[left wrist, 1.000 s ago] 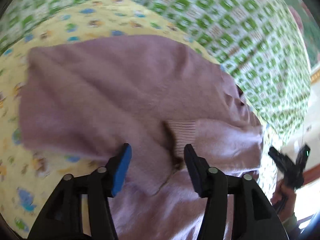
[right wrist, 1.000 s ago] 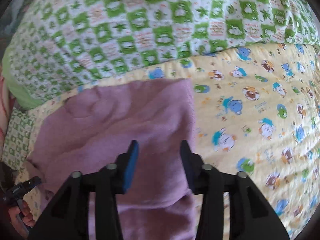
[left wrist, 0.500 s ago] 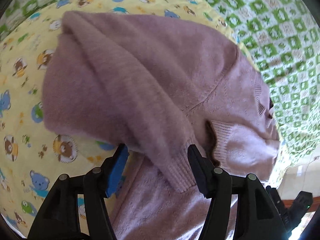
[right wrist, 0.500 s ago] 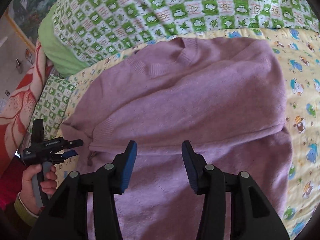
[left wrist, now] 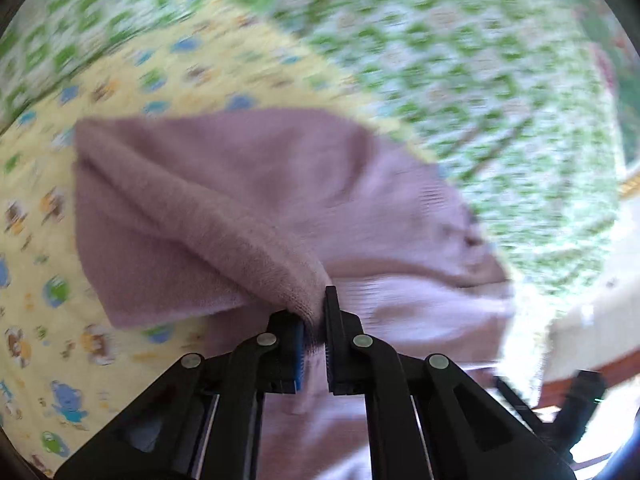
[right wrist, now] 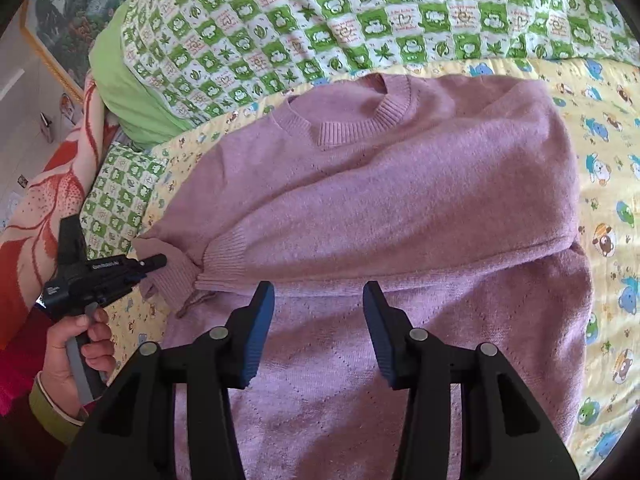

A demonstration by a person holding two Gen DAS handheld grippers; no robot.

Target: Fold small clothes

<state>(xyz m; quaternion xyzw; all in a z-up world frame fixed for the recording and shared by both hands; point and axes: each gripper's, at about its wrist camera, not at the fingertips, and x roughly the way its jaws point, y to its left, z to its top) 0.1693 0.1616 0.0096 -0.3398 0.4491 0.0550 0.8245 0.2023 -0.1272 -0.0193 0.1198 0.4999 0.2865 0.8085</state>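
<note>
A mauve knitted sweater [right wrist: 400, 208] lies on a yellow cartoon-print quilt [right wrist: 608, 184], neck towards the far side, one sleeve folded across the chest. In the left wrist view, which is blurred, my left gripper [left wrist: 314, 312] is shut on the ribbed cuff [left wrist: 304, 300] of that sleeve [left wrist: 224, 220]. From the right wrist view the left gripper [right wrist: 156, 261] shows at the sweater's left edge by the cuffs [right wrist: 224, 252]. My right gripper [right wrist: 318, 300] is open and empty, hovering above the sweater's lower body.
A green-and-white checked blanket [right wrist: 360, 12] is heaped behind the quilt. A lime pillow [right wrist: 124, 84] and a red floral blanket [right wrist: 44, 200] lie at the left. A framed picture [right wrist: 60, 12] hangs at far left.
My left gripper has closed on the sleeve cuff that lay between its open fingers. My right gripper has drawn back, so more of the sweater shows.
</note>
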